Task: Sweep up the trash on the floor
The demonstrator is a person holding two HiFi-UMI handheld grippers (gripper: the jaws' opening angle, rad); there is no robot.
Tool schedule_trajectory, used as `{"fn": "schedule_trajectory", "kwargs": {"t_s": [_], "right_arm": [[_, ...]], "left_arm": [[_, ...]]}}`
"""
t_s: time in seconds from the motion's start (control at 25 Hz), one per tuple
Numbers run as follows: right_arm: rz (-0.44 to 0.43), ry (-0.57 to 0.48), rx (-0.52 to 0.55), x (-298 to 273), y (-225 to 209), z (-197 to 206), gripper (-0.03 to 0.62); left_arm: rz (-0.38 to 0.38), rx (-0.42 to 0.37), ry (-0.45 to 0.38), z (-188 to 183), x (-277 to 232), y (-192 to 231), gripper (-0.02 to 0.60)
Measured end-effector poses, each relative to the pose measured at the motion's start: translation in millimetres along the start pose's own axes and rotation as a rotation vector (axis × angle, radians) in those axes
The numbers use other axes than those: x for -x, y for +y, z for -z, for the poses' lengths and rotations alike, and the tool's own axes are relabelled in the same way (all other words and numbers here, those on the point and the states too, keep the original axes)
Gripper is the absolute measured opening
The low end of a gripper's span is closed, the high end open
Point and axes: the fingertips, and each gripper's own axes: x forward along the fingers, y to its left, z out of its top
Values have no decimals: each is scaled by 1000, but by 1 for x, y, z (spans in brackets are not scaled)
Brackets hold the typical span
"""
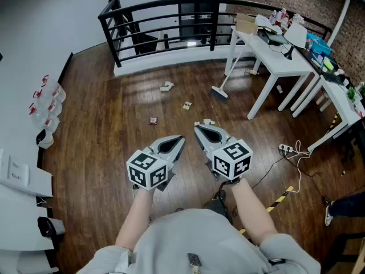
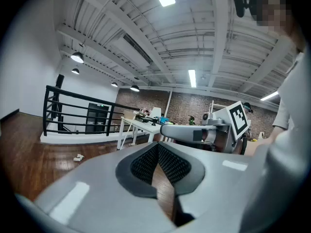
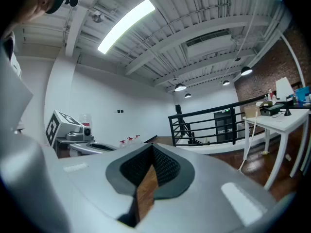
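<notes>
Several scraps of trash lie on the dark wood floor: a white crumpled piece (image 1: 166,86), a small yellowish bit (image 1: 187,105), a small dark wrapper (image 1: 153,120) and a white scrap (image 1: 207,122) just beyond the right gripper's tip. A broom (image 1: 223,85) leans against the white table, its head on the floor. My left gripper (image 1: 180,138) and right gripper (image 1: 197,128) are held side by side in front of the person's chest, above the floor. Both are shut with nothing between the jaws, as the left gripper view (image 2: 158,145) and right gripper view (image 3: 151,147) show.
A white table (image 1: 275,55) with clutter stands at the back right, a second one (image 1: 342,96) beside it. A black railing (image 1: 165,27) closes the far side. A power strip with cables (image 1: 287,149) lies right. Bottles (image 1: 45,104) line the left wall.
</notes>
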Motion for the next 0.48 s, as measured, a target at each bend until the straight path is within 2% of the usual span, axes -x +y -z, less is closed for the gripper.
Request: {"fn": "schedule_trajectory", "kwargs": {"t_s": [0.48], "right_arm": [[30, -2, 71, 31, -171, -31, 0]], "left_arm": [[-47, -20, 6, -31, -158, -4, 5]]}}
